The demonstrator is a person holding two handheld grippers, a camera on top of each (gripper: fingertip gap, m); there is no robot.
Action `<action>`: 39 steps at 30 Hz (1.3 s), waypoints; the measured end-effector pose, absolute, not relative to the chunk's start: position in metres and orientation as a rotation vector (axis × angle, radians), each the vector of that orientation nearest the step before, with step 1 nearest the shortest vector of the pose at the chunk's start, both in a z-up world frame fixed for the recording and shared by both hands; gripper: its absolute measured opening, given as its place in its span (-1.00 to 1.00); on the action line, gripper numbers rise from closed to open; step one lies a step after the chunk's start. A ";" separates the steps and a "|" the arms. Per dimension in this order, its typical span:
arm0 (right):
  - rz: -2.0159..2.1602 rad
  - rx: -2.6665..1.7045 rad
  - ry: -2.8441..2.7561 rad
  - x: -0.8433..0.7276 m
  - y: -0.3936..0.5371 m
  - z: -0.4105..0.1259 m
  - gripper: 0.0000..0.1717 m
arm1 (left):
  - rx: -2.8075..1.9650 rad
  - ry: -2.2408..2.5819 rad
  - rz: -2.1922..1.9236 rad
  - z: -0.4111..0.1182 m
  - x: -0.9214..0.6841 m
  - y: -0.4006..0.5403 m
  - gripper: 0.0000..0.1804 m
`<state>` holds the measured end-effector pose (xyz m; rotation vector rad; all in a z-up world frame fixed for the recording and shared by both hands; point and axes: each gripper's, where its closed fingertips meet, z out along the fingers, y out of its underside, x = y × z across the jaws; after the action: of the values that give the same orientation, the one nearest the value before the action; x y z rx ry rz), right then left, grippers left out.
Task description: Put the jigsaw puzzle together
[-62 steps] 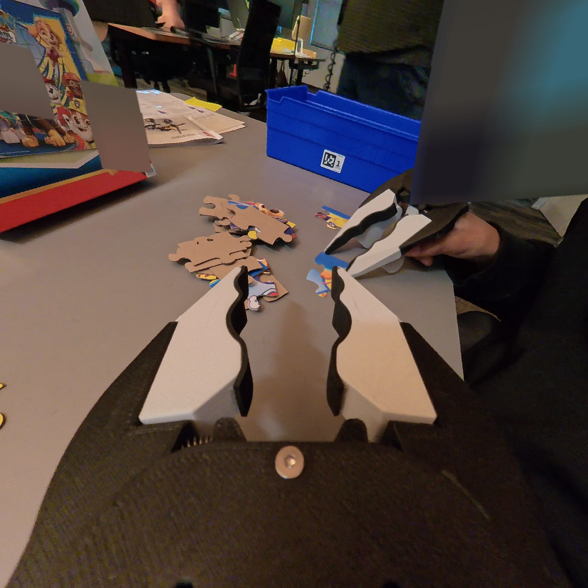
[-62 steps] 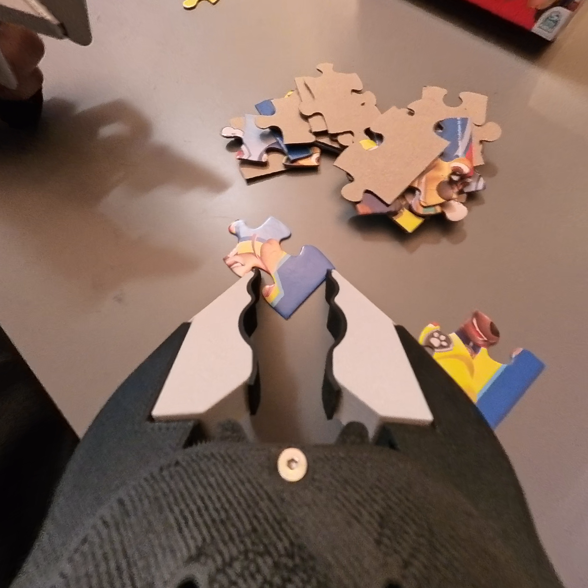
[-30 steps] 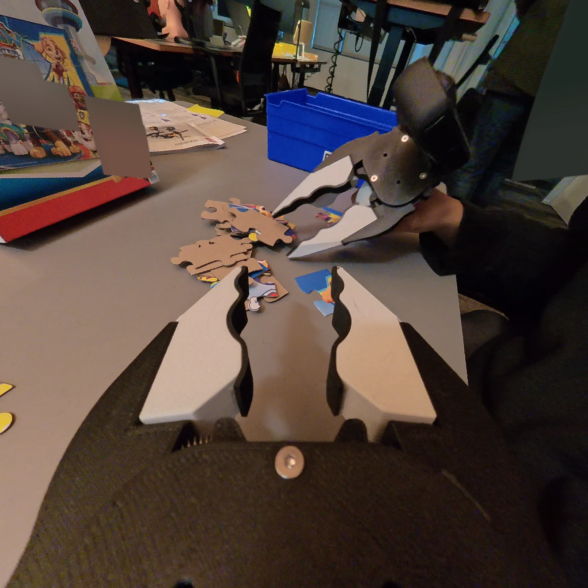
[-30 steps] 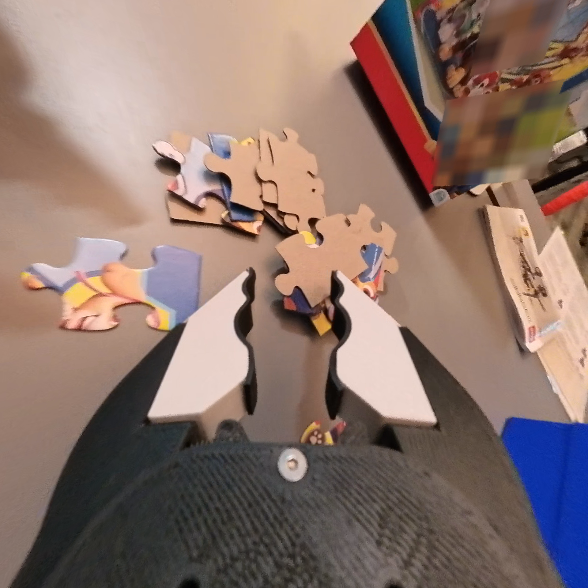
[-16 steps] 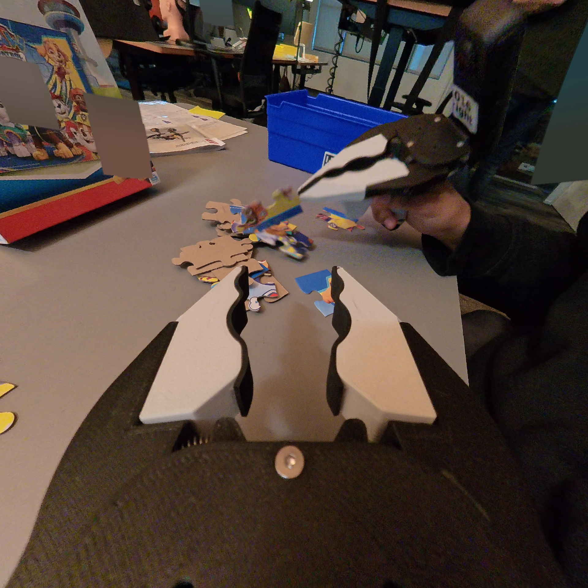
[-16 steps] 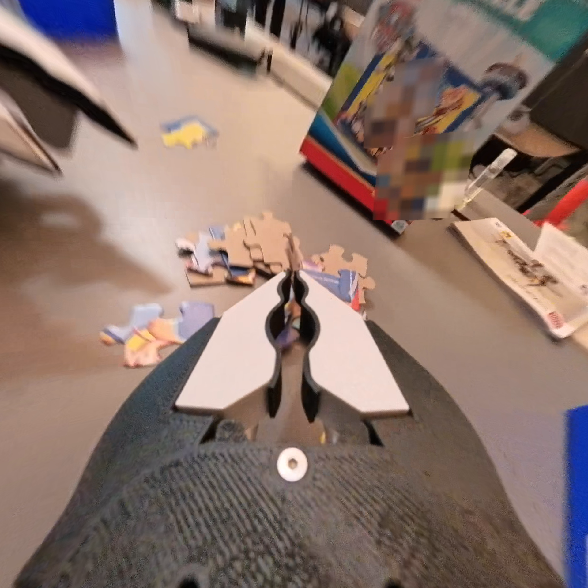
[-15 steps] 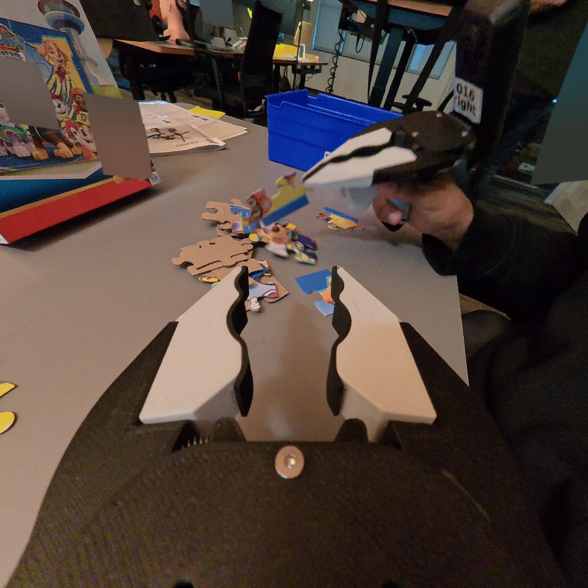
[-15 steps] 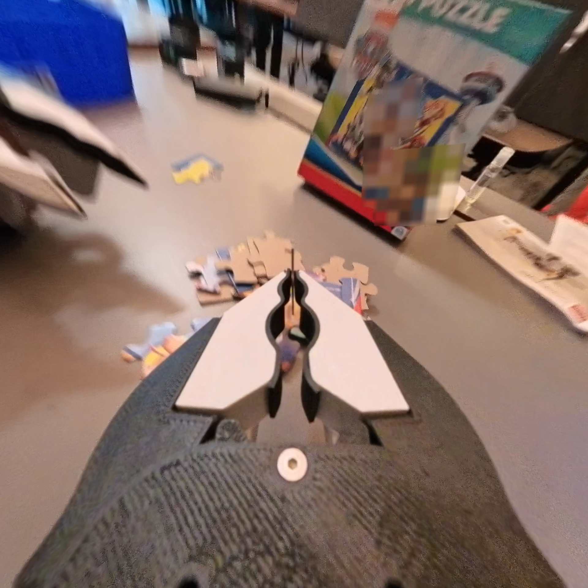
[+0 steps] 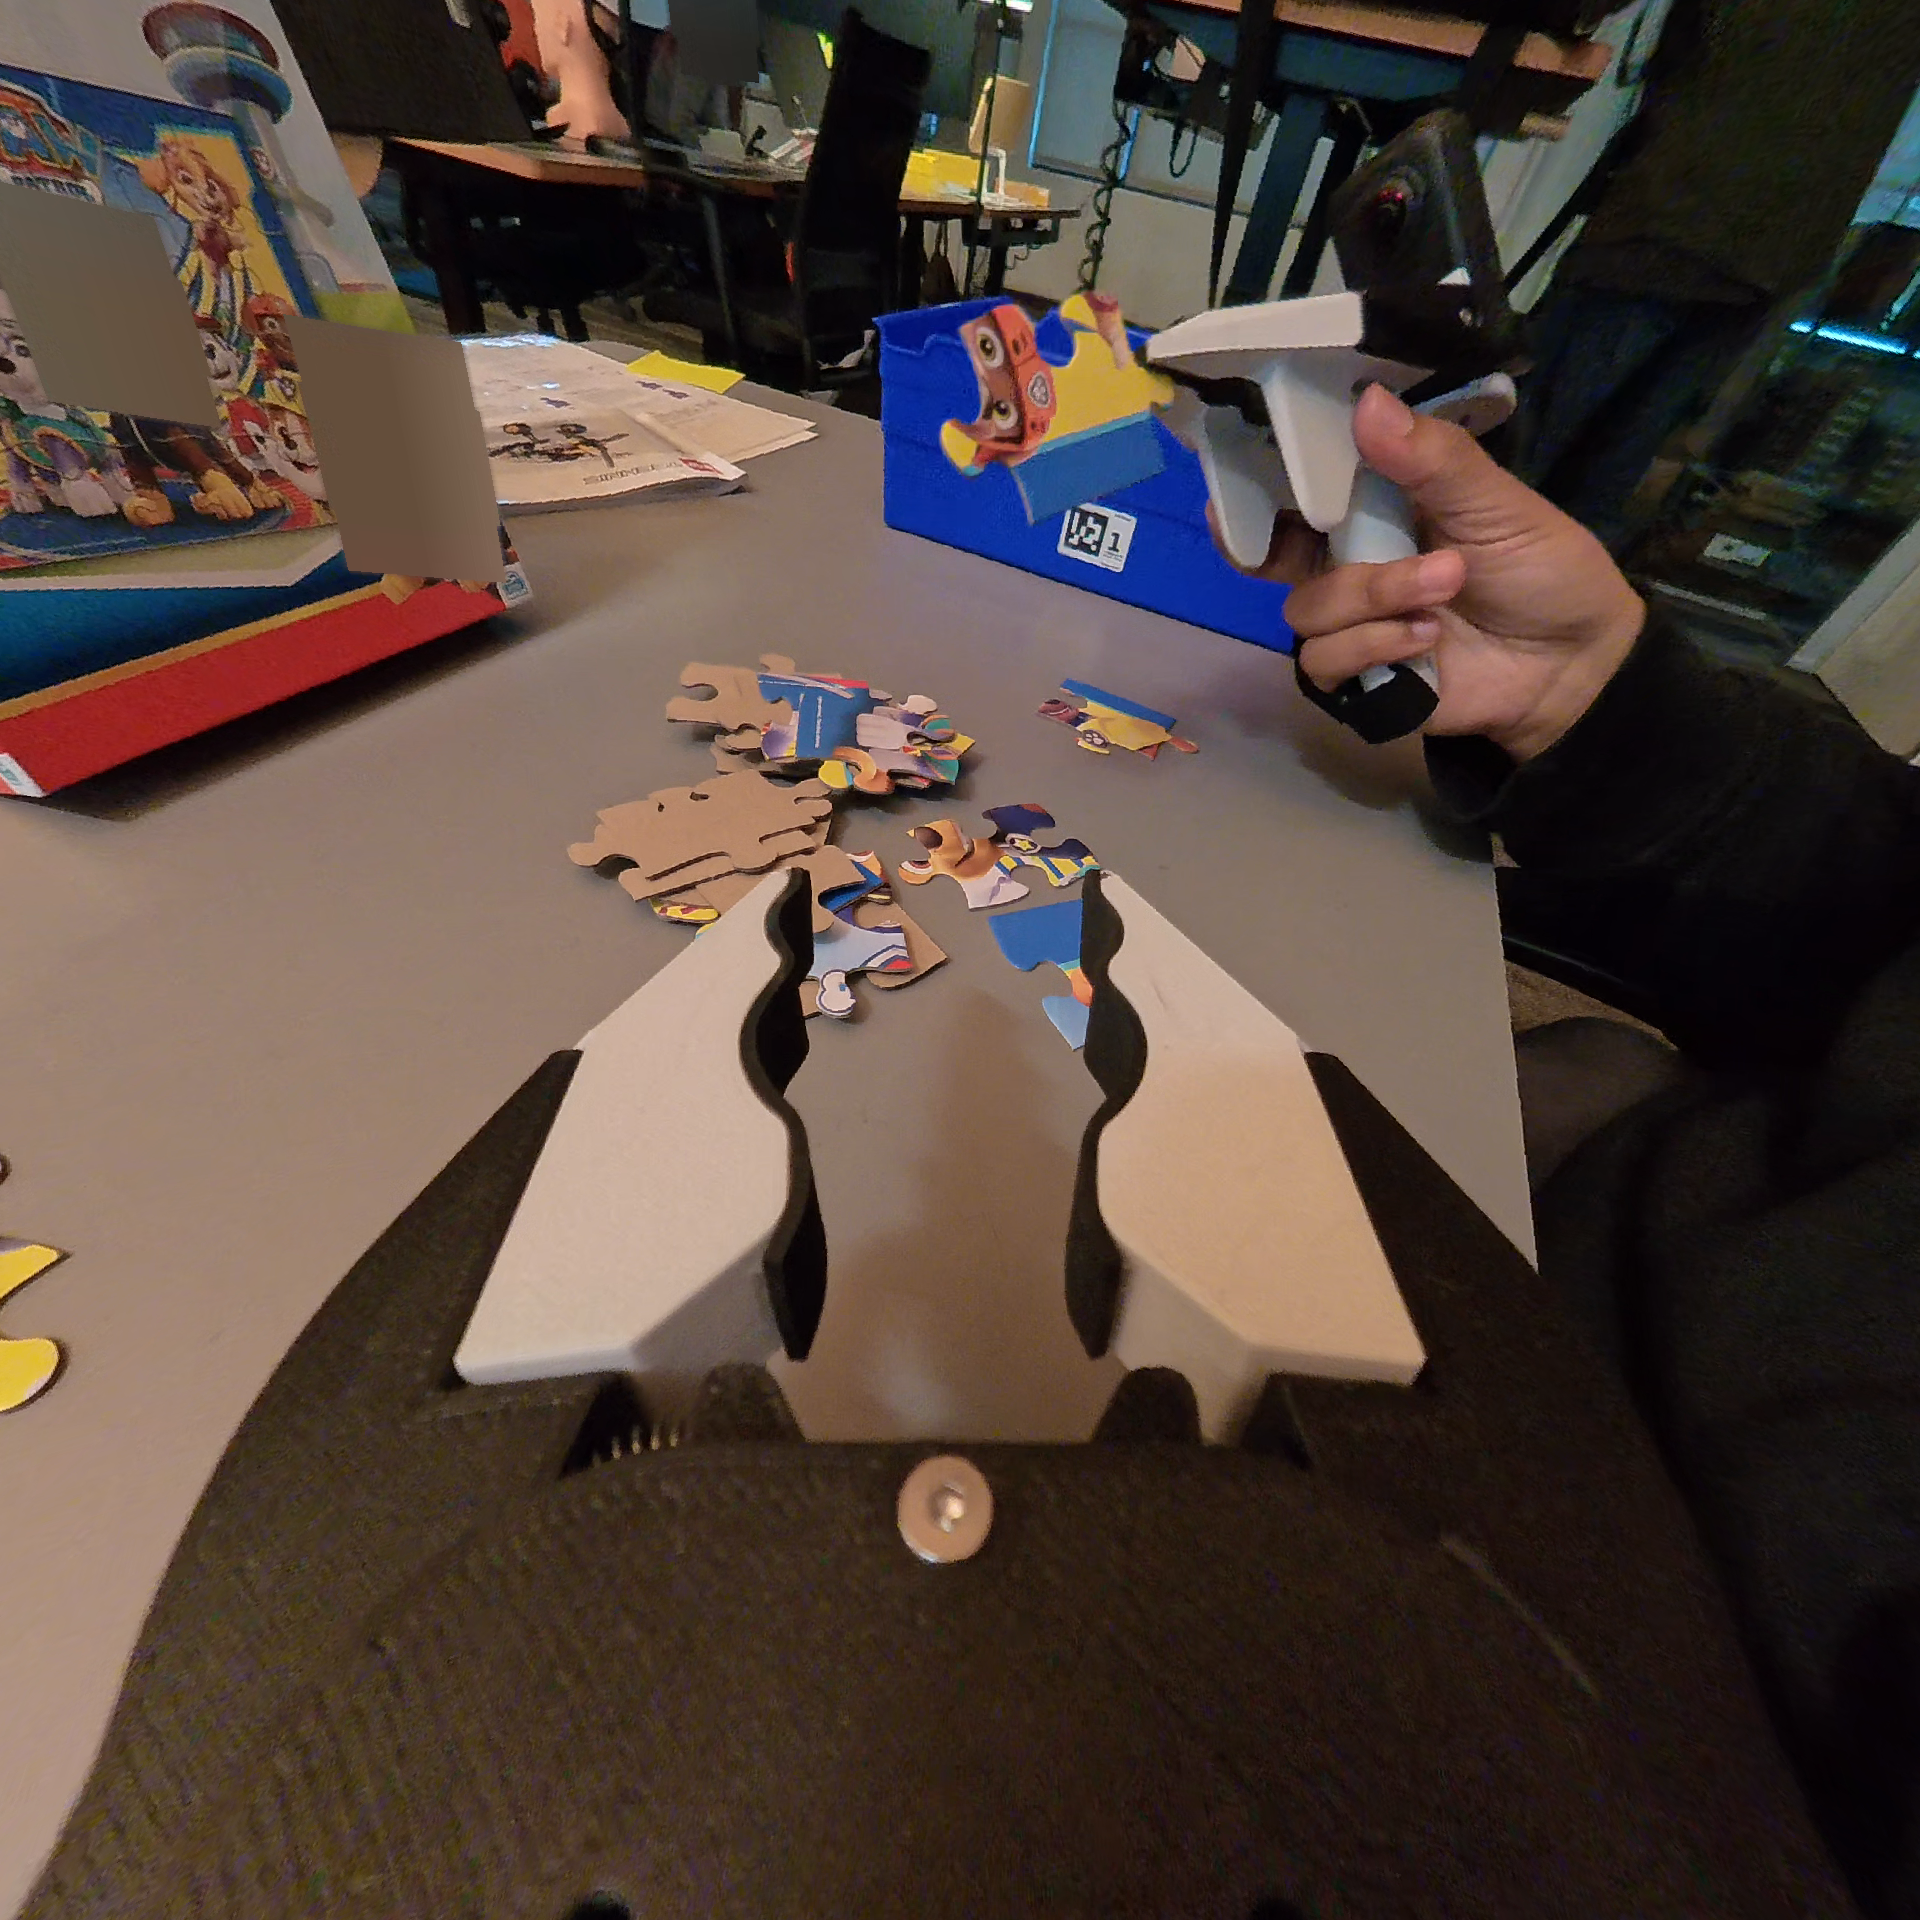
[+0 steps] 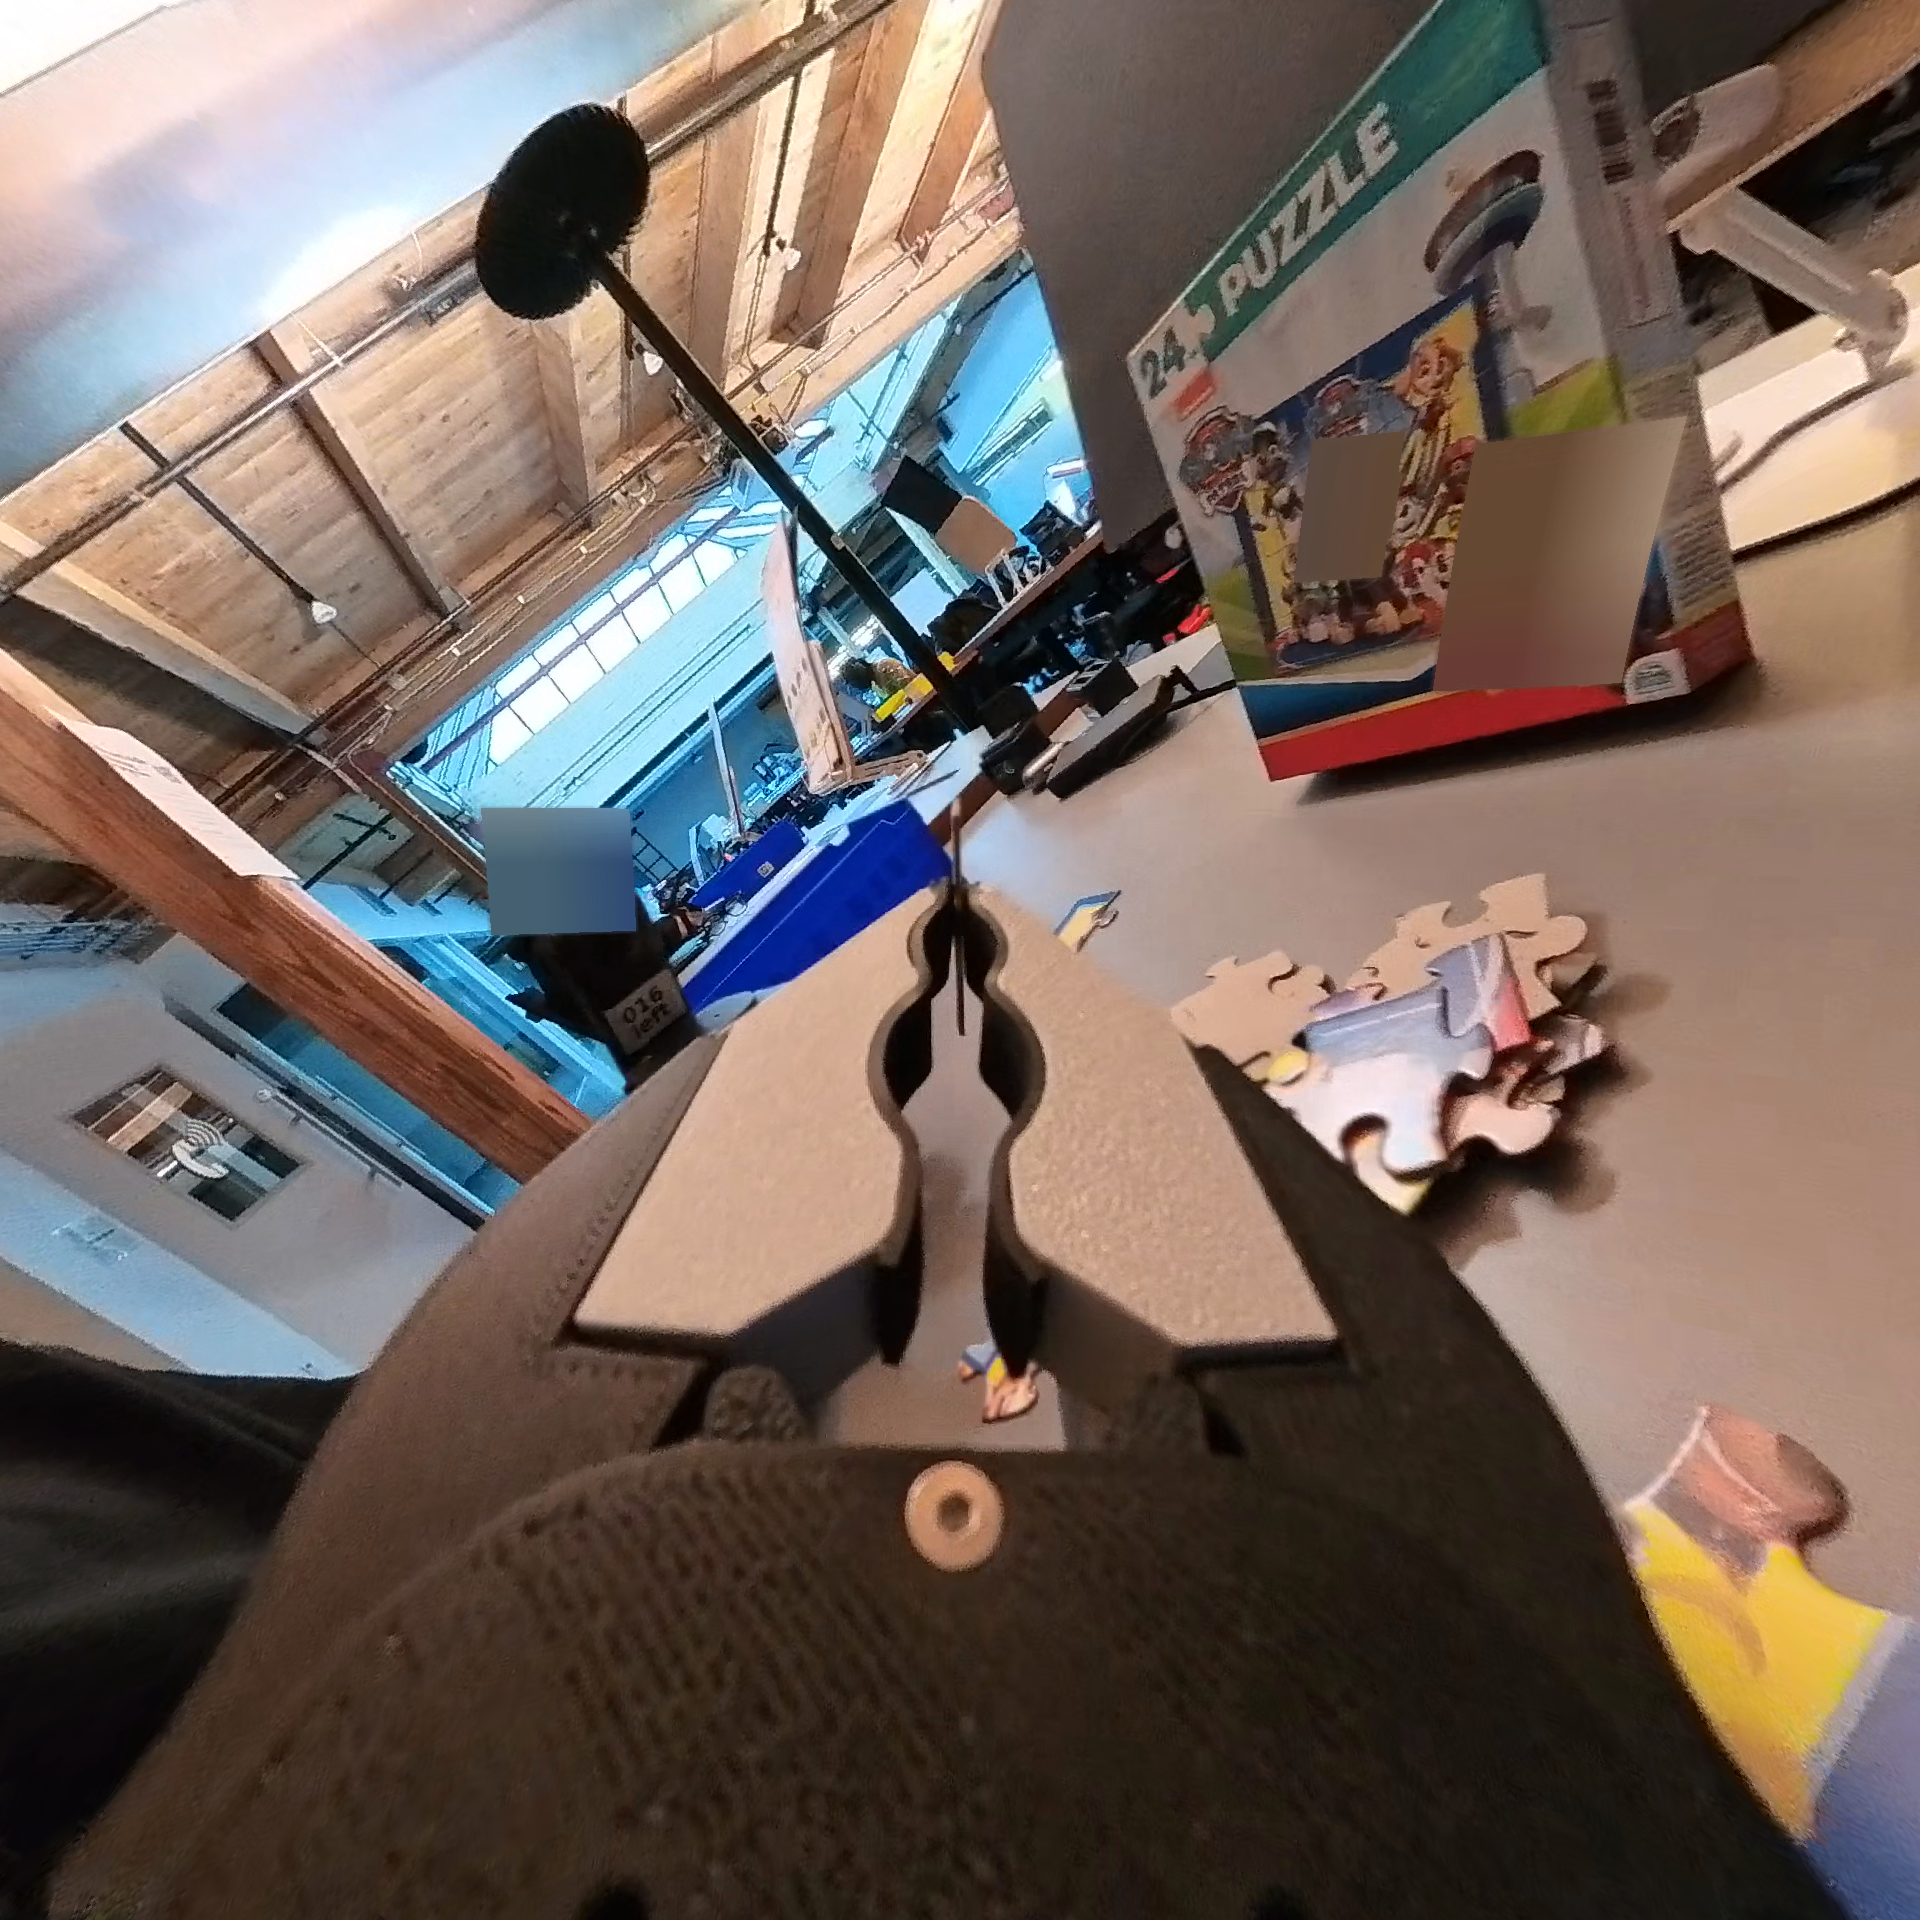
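Observation:
My right gripper (image 10: 957, 914) is shut on a puzzle piece (image 10: 956, 862) that I see edge-on between its pads. In the left wrist view the same gripper (image 9: 1164, 358) holds that yellow, blue and orange piece (image 9: 1049, 405) high above the grey table (image 9: 312, 935), in front of the blue bin. My left gripper (image 9: 940, 894) is open and empty, low over the table. Just beyond its tips lie a heap of puzzle pieces (image 9: 748, 831), some face down, a loose dog-picture piece (image 9: 992, 854) and a blue piece (image 9: 1044, 956) by the right finger.
A blue bin (image 9: 1039, 520) stands at the far right. A puzzle box (image 9: 187, 468) leans at the far left, with leaflets (image 9: 603, 436) behind it. Another loose piece (image 9: 1117, 719) lies near the person's hand (image 9: 1475, 582). Yellow pieces (image 9: 21, 1320) lie at the left edge. One gripper's finger ends stand about 15 centimetres off the other's.
My right gripper closed on a piece from the far heap and lifted it high, tilting upward; another piece slid off the heap onto the table. The left gripper stayed still and open.

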<state>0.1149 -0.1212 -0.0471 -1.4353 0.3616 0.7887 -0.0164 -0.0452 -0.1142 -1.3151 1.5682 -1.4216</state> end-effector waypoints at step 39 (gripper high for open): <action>0.895 -1.496 0.307 0.103 -0.127 -0.048 -1.00 | -1.324 1.563 -1.429 -0.114 -0.016 -0.044 -0.45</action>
<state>0.1027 -0.1268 -0.0479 -1.4955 0.3066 0.8946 -0.0162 -0.0442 -0.1142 -1.3242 1.5634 -1.4292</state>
